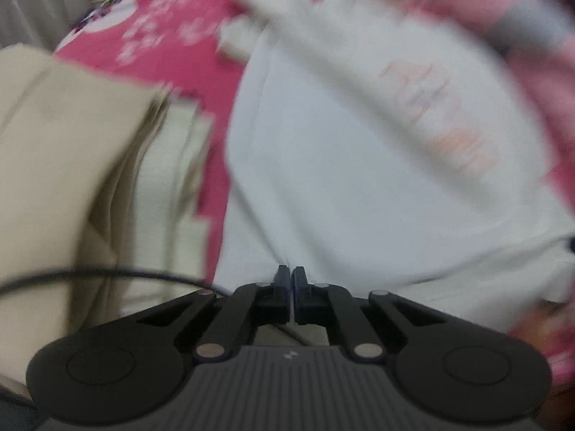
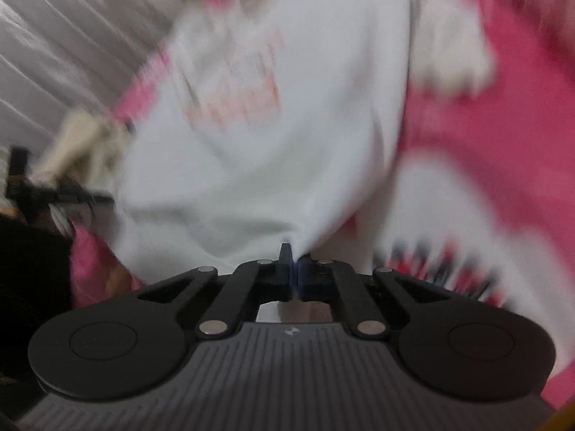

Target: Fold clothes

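One white shirt (image 1: 359, 179), one pink printed sheet (image 1: 143, 36), one beige garment (image 1: 54, 143), two grippers: left gripper (image 1: 291, 280), right gripper (image 2: 294, 262)

The right gripper (image 2: 291, 262) is closed, its fingers (image 2: 285, 255) pinching the near edge of a white garment (image 2: 273, 151). Fabric fans upward from the pinch point. The garment carries a blurred orange-pink print (image 2: 244, 86) on its upper area. Beneath and to the right lies a pink patterned cover (image 2: 503, 115). Pale curtain folds (image 2: 64, 36) occupy the upper left. The entire view is motion-blurred.
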A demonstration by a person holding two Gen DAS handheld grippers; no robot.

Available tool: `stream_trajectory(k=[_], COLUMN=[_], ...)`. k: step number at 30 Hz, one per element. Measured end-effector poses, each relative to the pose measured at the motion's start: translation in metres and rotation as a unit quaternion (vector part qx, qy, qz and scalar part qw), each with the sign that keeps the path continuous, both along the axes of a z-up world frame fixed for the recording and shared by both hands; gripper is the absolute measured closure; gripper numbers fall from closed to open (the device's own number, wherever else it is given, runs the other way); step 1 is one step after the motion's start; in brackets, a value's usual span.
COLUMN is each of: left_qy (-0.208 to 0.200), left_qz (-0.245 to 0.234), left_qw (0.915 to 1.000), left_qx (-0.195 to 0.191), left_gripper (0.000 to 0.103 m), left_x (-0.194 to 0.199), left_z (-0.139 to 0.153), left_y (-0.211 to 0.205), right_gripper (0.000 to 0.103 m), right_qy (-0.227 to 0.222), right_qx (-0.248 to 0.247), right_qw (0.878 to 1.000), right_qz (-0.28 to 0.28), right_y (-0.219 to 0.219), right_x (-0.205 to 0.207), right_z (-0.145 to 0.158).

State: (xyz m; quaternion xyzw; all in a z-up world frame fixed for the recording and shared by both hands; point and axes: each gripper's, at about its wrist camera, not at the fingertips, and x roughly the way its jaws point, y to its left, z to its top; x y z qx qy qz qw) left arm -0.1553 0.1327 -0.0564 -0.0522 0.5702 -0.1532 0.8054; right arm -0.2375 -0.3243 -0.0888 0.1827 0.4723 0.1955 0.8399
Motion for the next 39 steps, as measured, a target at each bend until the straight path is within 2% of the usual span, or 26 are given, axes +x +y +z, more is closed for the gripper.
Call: stream_trajectory(k=[2, 3, 5, 7, 9, 12, 15, 16, 18, 19, 20, 21, 22, 24, 25, 29, 31, 32, 33, 34, 35, 37, 39], left_qy=[-0.001, -0.002, 0.007, 0.029, 0.041, 0.046, 0.031, 0.023, 0.015, 0.013, 0.012, 0.009, 0.007, 0.01, 0.017, 0.047, 0.04, 0.039, 0.04, 0.043, 0.045, 0.061, 0.101], left_qz=[-0.004, -0.006, -0.004, 0.0, -0.005, -0.023, -0.058, -0.072, -0.092, -0.098, -0.101, -0.101, -0.101, -0.099, -0.1, -0.108, -0.114, -0.113, -0.11, -0.106, -0.102, -0.088, -0.052], left_qw=[0.9971, 0.9949, 0.9938, 0.9949, 0.9981, 0.9984, 0.9941, 0.9925, 0.9915, 0.9916, 0.9923, 0.9931, 0.9936, 0.9942, 0.9941, 0.9913, 0.9905, 0.9904, 0.9909, 0.9915, 0.9921, 0.9937, 0.9935], left_qx=[-0.076, -0.1, -0.111, -0.096, -0.047, 0.021, 0.086, 0.096, 0.091, 0.083, 0.07, 0.059, 0.05, 0.041, 0.039, 0.058, 0.067, 0.069, 0.066, 0.061, 0.056, 0.034, -0.004], left_gripper=[0.101, 0.101, 0.102, 0.102, 0.102, 0.102, 0.102, 0.102, 0.097, 0.091, 0.08, 0.074, 0.063, 0.057, 0.054, 0.053, 0.054, 0.058, 0.063, 0.069, 0.08, 0.09, 0.092], left_x=[-0.002, -0.003, -0.007, -0.009, -0.01, -0.007, -0.008, -0.01, -0.014, -0.016, -0.017, -0.018, -0.017, -0.014, -0.014, -0.024, -0.027, -0.028, -0.028, -0.028, -0.028, -0.025, -0.011], left_z=[0.03, 0.042, 0.051, 0.043, 0.021, -0.019, -0.051, -0.054, -0.054, -0.052, -0.052, -0.052, -0.054, -0.061, -0.068, -0.085, -0.086, -0.087, -0.087, -0.087, -0.087, -0.086, -0.081], left_y=[0.007, 0.01, 0.016, 0.021, 0.02, 0.012, -0.001, -0.004, -0.003, -0.001, 0.002, 0.005, 0.007, 0.006, 0.003, -0.016, -0.023, -0.025, -0.027, -0.027, -0.028, -0.026, -0.017], right_gripper=[0.103, 0.103, 0.103, 0.103, 0.102, 0.102, 0.1, 0.098, 0.097, 0.096, 0.095, 0.085, 0.068, 0.046, 0.045, 0.045, 0.045, 0.047, 0.055, 0.075, 0.084, 0.095, 0.099], right_qy=[-0.057, -0.077, -0.093, -0.07, -0.022, 0.056, 0.096, 0.1, 0.098, 0.093, 0.084, 0.073, 0.062, 0.052, 0.056, 0.08, 0.084, 0.085, 0.083, 0.083, 0.084, 0.086, 0.098], right_qx=[0.008, 0.009, 0.009, 0.009, -0.001, -0.019, -0.041, -0.053, -0.06, -0.055, -0.051, -0.049, -0.046, -0.035, -0.031, -0.033, -0.038, -0.038, -0.037, -0.036, -0.039, -0.051, -0.035], right_qw=[0.998, 0.997, 0.996, 0.997, 1.0, 0.998, 0.993, 0.992, 0.992, 0.992, 0.993, 0.994, 0.995, 0.996, 0.996, 0.995, 0.995, 0.995, 0.995, 0.995, 0.995, 0.995, 0.994], right_qz=[-0.009, -0.008, 0.005, 0.011, 0.008, -0.019, -0.046, -0.05, -0.058, -0.061, -0.062, -0.063, -0.065, -0.066, -0.065, -0.053, -0.047, -0.046, -0.046, -0.039, -0.03, -0.015, -0.018], right_y=[-0.025, -0.035, -0.051, -0.06, -0.062, -0.055, -0.043, -0.04, -0.039, -0.039, -0.041, -0.042, -0.043, -0.044, -0.043, -0.028, -0.017, -0.014, -0.011, -0.007, -0.003, 0.003, 0.003], right_x=[0.0, -0.001, -0.002, -0.001, 0.001, 0.005, 0.007, 0.007, 0.004, 0.002, -0.001, -0.005, -0.008, -0.013, -0.014, -0.013, -0.014, -0.015, -0.016, -0.015, -0.015, -0.015, -0.011], right_z=[0.052, 0.075, 0.108, 0.116, 0.094, 0.026, -0.033, -0.044, -0.051, -0.047, -0.041, -0.034, -0.028, -0.023, -0.025, -0.042, -0.051, -0.053, -0.054, -0.054, -0.054, -0.055, -0.053])
